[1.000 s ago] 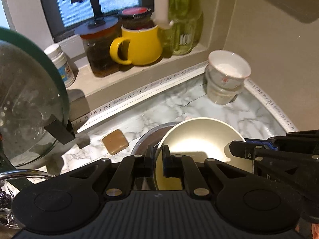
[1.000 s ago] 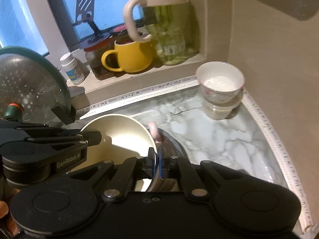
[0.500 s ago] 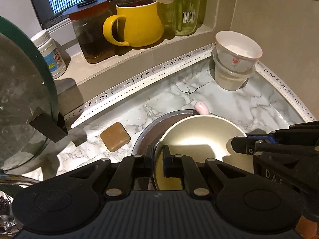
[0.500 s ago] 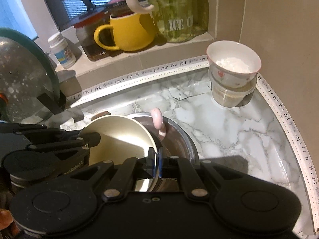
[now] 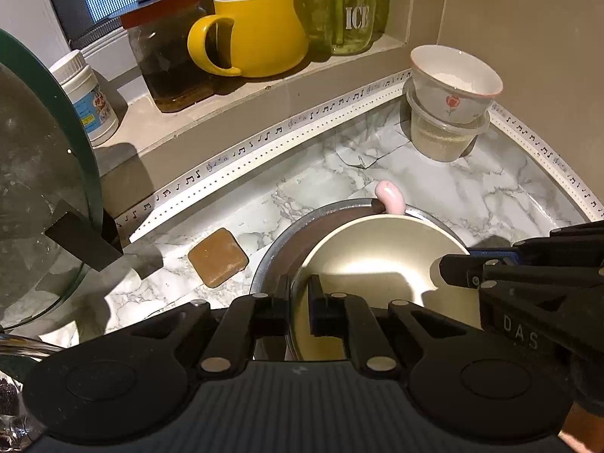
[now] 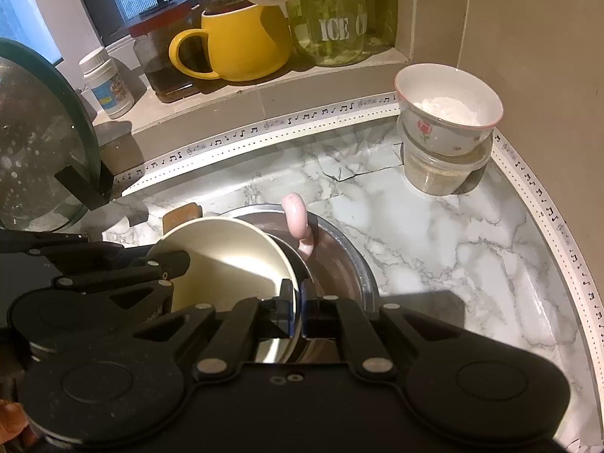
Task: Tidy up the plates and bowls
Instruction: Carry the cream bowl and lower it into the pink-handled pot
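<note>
A cream bowl (image 5: 381, 260) sits inside a steel bowl (image 5: 279, 249) over the marble counter (image 5: 472, 196). My left gripper (image 5: 299, 302) is shut on the cream bowl's near left rim. My right gripper (image 6: 298, 307) is shut on the opposite rim of the cream bowl (image 6: 222, 256), with the steel bowl (image 6: 351, 260) under it. A pink hooked handle (image 6: 298, 222) rises from the steel bowl's far side. Each gripper shows in the other's view.
A flowered bowl of white powder (image 5: 455, 83) rests on a plastic tub (image 5: 445, 136) in the far right corner. A sill holds a yellow mug (image 5: 256, 30), jars and a white bottle (image 5: 87, 98). A glass lid (image 5: 41, 173) stands at left. A brown square (image 5: 218, 256) lies on the counter.
Both grippers, still holding the cream bowl, have come down and forward toward the counter's back corner. The steel bowl and pink handle show more fully now.
</note>
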`<state>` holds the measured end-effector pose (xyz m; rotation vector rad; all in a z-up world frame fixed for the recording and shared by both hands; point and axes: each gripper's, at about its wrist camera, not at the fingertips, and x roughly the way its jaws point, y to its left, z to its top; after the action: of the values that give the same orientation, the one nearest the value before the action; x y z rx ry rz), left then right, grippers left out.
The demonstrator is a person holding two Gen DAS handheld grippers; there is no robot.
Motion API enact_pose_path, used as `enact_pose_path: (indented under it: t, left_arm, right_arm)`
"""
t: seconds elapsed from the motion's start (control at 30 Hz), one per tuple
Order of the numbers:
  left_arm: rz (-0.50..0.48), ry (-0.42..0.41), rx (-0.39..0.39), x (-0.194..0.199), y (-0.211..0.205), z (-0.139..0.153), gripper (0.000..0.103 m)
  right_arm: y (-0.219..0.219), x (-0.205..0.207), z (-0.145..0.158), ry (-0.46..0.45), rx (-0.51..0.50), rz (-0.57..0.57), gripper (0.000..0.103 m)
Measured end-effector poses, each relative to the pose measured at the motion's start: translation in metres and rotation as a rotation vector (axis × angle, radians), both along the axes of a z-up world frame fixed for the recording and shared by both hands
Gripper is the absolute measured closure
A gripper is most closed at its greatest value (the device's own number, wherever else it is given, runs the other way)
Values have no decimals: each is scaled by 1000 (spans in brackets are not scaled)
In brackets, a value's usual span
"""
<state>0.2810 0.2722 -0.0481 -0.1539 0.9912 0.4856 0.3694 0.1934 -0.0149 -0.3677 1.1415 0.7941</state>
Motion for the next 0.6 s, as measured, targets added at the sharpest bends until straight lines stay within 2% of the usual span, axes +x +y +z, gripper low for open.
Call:
enact_pose_path:
  t: [0.27,0.6]
  left_arm:
    - [17,14,-10,0,5,-9,95]
    - [25,-10,-42,-7,6,-3,95]
  right_arm:
    - [0,1,-3,25,14,-3,93]
    - [-11,2,3,47,31,7,75]
